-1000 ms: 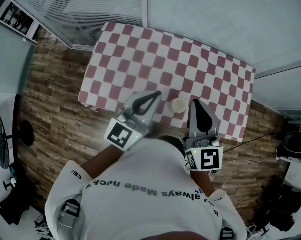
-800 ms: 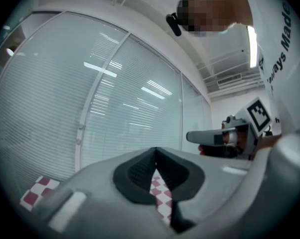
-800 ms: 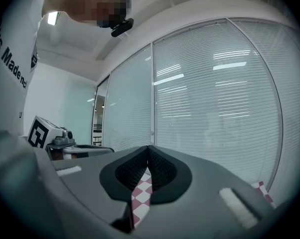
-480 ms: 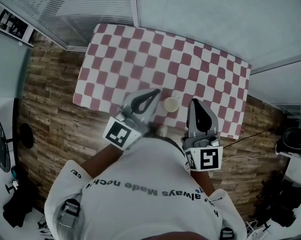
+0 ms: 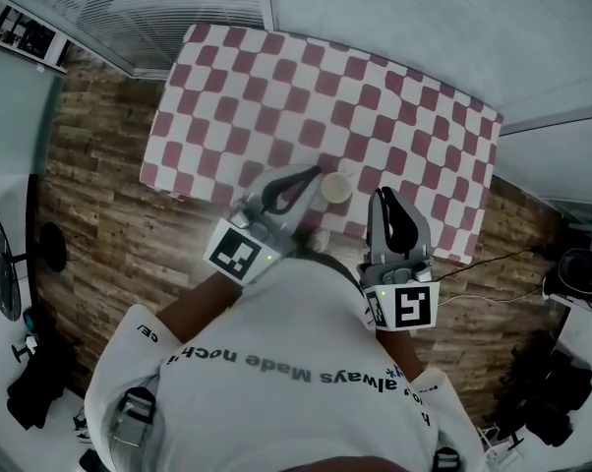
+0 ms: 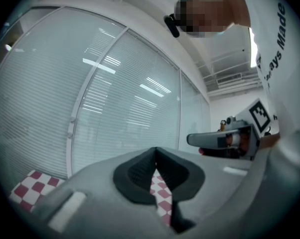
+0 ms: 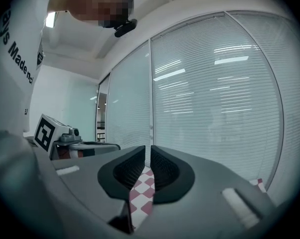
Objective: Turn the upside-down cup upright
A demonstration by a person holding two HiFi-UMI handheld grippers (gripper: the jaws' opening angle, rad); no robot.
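A small, round, cream-coloured cup (image 5: 336, 187) stands on the red-and-white checked tablecloth (image 5: 276, 87) close to the table's near edge; from above it shows only as a pale disc, so whether its mouth faces up or down cannot be told. It lies between the two tools. The grey left gripper (image 5: 313, 174) points across the cloth with its tip just beside the cup's left side, though contact cannot be made out. In the left gripper view its dark ribbed pads (image 6: 140, 171) meet at their tips, clenched on nothing, with only checked cloth showing through below. The grey right gripper (image 5: 383, 196) points at the table's near edge, to the right of the cup and clear of it. In the right gripper view its ribbed pads (image 7: 131, 167) stand parallel with a thin slit between them; these jaws have just been opening and nothing is between them. Neither gripper view shows the cup. Each tool carries a black-and-white marker cube (image 5: 239, 256) at its rear, over the person's white lettered T-shirt (image 5: 276, 382). Brown wooden plank flooring (image 5: 99, 214) surrounds the table, and pale window blinds (image 5: 168, 3) run beyond its far edge.
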